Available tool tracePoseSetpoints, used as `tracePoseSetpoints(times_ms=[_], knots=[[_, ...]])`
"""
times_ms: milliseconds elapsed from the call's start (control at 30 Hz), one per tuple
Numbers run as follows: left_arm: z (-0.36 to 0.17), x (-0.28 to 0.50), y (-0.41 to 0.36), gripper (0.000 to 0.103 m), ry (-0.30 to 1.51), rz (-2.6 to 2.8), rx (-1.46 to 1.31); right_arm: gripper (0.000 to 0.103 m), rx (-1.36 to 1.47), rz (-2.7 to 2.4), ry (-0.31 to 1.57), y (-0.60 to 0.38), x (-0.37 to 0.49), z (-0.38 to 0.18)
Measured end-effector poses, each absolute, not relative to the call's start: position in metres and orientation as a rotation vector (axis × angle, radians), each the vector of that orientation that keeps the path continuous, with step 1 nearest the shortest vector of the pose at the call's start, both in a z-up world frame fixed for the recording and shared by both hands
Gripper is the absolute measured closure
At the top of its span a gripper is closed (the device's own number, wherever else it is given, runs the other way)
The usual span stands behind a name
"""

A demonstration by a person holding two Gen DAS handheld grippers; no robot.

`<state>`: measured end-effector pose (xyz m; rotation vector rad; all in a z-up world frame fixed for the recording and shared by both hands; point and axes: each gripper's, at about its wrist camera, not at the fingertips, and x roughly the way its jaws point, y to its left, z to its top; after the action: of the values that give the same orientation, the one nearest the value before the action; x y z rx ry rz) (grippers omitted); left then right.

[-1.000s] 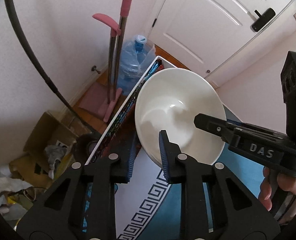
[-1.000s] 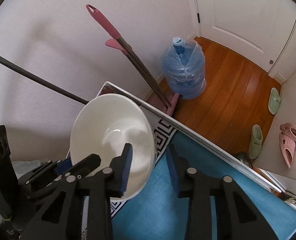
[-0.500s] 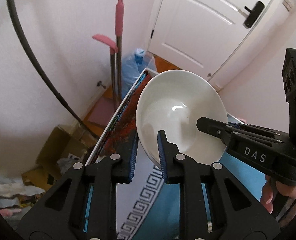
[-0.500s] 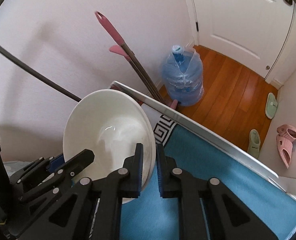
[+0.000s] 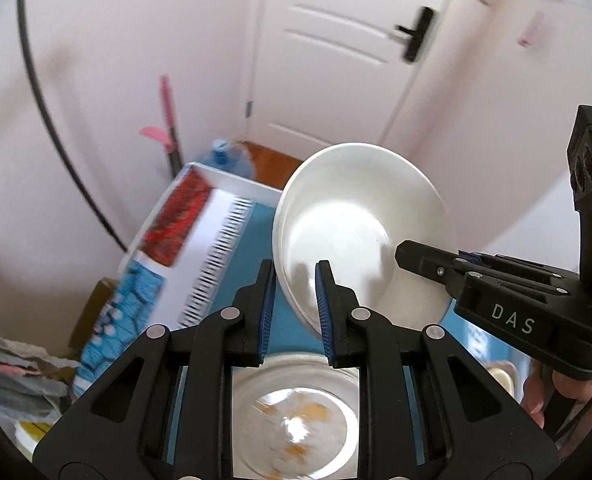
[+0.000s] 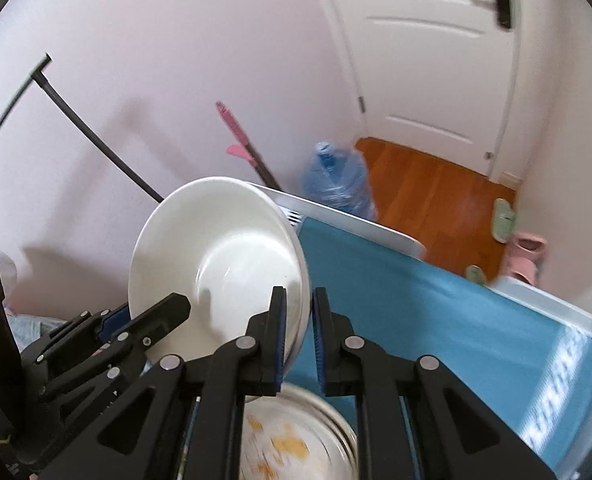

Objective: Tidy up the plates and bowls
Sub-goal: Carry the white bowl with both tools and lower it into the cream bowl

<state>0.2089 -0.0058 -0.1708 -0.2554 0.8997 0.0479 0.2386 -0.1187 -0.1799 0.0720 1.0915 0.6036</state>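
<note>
A white bowl (image 5: 359,232) hangs tilted in mid-air above the blue-covered worktop (image 6: 435,300), its rim pinched on two sides: your left gripper (image 5: 294,300) is closed on the near edge, the blue pads on either side of the rim, and your right gripper (image 6: 297,328) is clamped on the opposite edge in the same way. Directly beneath, partly hidden behind both grippers, a patterned plate (image 5: 296,420) with yellow markings lies on the worktop; it is too blurred to say whether it is a single plate or a stack.

You appear to be carrying the bowl across to set it down with the other dishes. Level it before you lower it, since the tilt would land one edge first. Move both grippers at the same pace so neither twists the rim out of the other's pads. Bring it down centred on the plate, if that is the destination, and part the fingers only once the base is seated.

Behind the worktop stand a pink-handled mop (image 6: 240,144), a blue water jug (image 6: 337,184) and a white door (image 6: 427,60).
</note>
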Motion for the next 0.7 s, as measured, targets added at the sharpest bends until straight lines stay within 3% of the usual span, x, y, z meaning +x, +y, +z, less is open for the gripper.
tracePoseSetpoints(times_ms=[333, 700], knots=[[-0.15, 0.168, -0.151, 0.085, 0.923, -0.212, -0.183, 0.091, 0.152, 0.372, 1.016, -0.271, 0.154, -0.141], [-0.205, 0.153, -0.25, 0.085, 1.1, -0.399, -0.047, 0.091, 0.305, 0.127, 1.108, -0.368, 0.089, -0.19]])
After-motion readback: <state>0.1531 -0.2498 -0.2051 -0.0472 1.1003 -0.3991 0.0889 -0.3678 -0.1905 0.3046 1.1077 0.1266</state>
